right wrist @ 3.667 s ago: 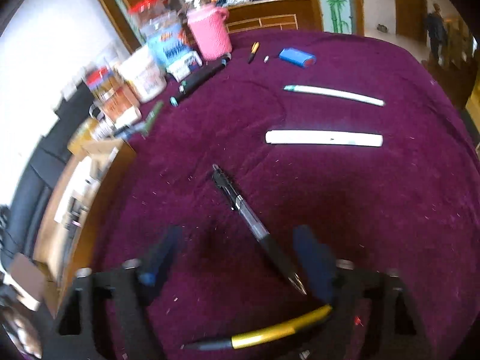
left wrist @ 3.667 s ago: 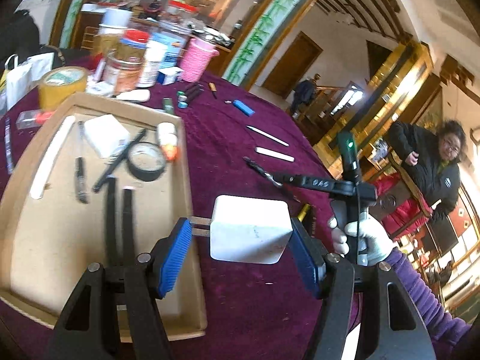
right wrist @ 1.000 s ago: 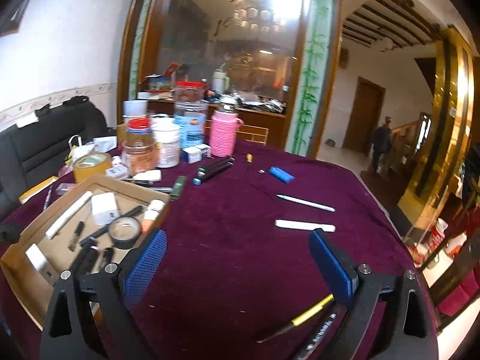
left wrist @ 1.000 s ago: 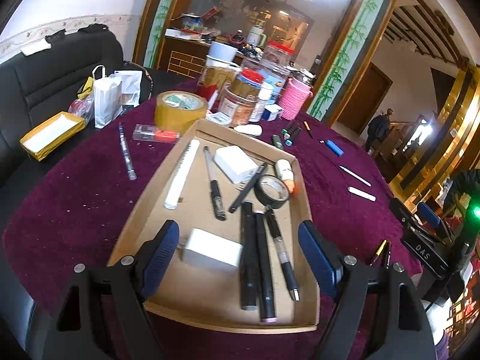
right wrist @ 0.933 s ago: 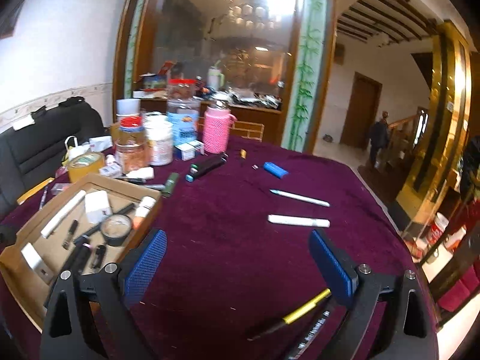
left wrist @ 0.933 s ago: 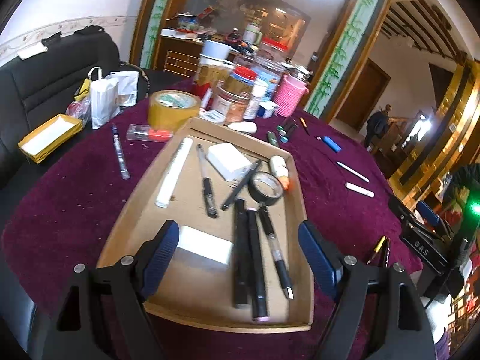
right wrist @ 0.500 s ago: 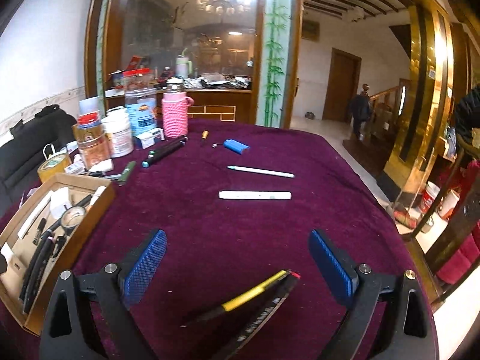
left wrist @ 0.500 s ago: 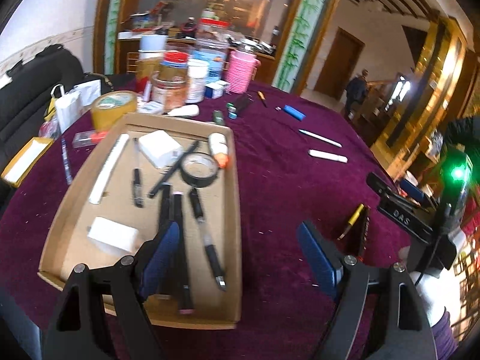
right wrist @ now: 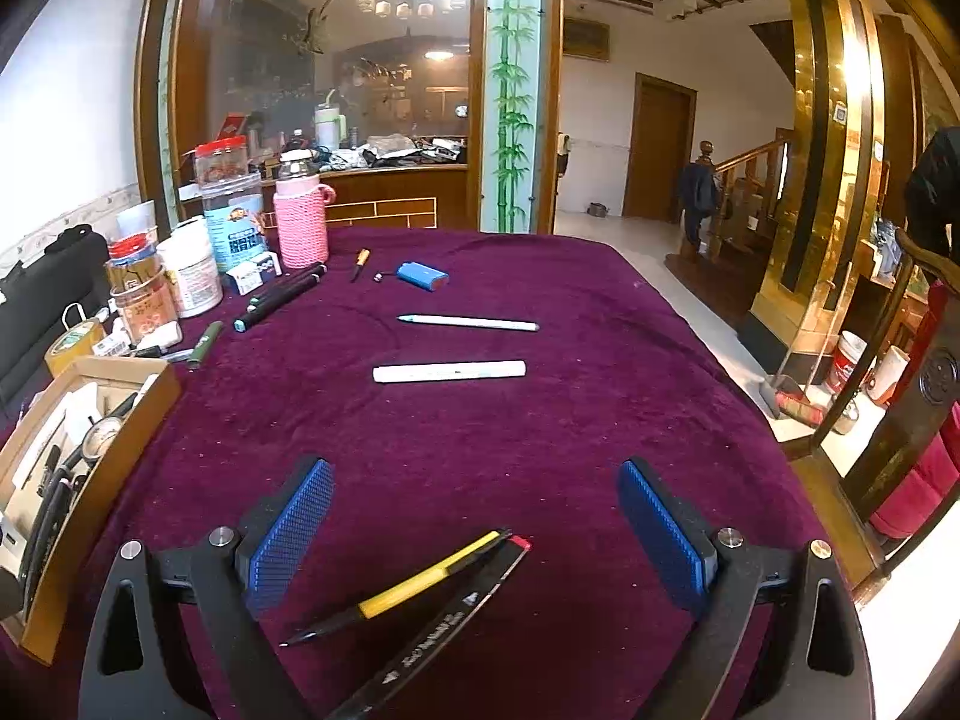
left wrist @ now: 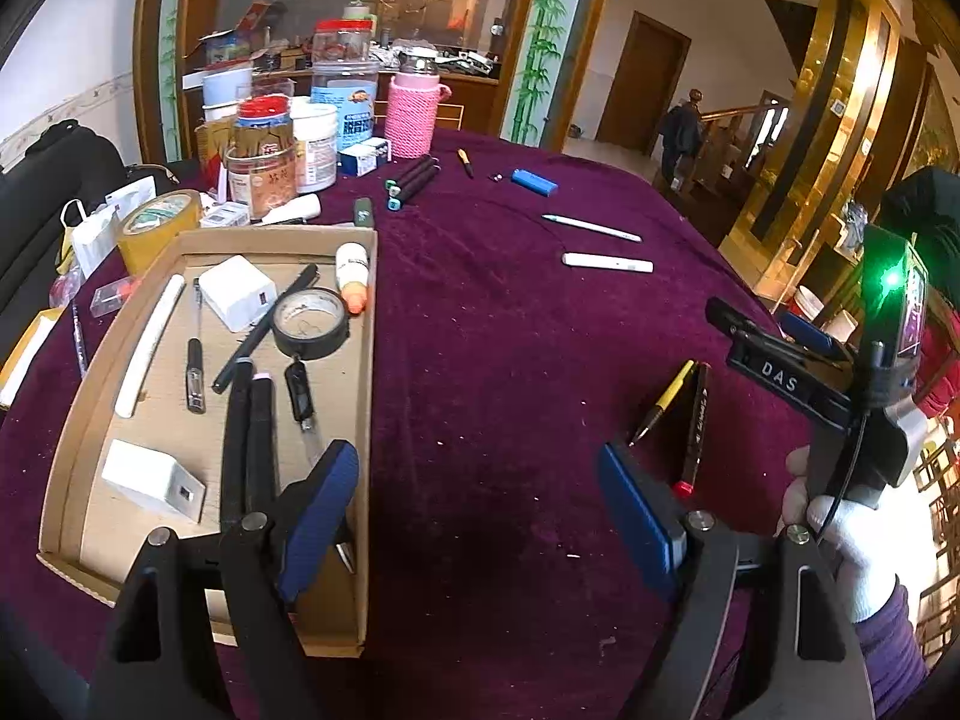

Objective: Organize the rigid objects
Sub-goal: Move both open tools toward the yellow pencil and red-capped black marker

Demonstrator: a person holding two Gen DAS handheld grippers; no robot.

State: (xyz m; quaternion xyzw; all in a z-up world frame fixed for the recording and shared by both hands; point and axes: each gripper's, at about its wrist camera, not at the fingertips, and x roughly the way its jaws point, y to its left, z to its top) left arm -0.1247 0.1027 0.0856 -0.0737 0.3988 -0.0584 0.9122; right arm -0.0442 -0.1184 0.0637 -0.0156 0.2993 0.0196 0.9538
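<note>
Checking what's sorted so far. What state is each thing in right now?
left gripper: open, empty
right gripper: open, empty
cardboard tray: partly filled
black tape roll: flat in tray
yellow pen: loose on cloth
black marker: beside it, loose
white pen: loose on cloth

Left gripper (left wrist: 480, 510) at 6 o'clock, jaws wide, empty; right gripper (right wrist: 474, 516) likewise spread, nothing between; white-gloved right hand (left wrist: 840, 534) at 4 o'clock
</note>
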